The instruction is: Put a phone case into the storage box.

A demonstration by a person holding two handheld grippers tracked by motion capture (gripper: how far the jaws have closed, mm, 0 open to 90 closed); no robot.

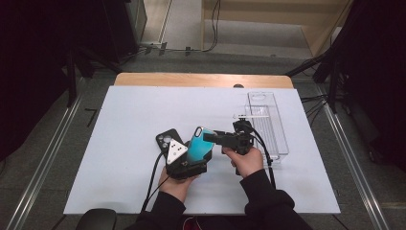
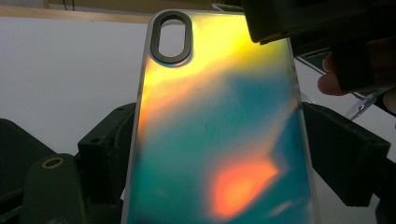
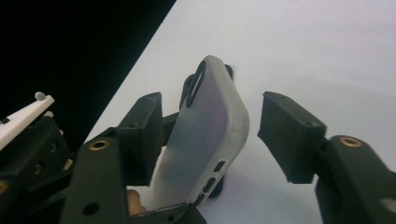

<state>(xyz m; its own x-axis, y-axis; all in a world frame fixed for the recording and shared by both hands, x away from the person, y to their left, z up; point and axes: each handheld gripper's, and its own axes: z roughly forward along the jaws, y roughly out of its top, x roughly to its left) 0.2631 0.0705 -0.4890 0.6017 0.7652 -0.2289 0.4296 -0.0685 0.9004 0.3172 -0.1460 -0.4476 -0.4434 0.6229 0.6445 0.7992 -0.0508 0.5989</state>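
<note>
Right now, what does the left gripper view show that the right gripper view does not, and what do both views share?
The left gripper view shows the phone case's shiny back, coloured yellow, teal and orange, and a clear plastic box beside a fingertip. The right gripper view shows the case's frosted side edge with button cutouts, standing between the right gripper's open jaws, apart from the one on the right. Both show the case, its camera hole and the white table.

A lab recording bay: white-topped table [image 1: 119,158], black curtains [image 1: 33,72], floor rails [image 1: 43,163].
</note>
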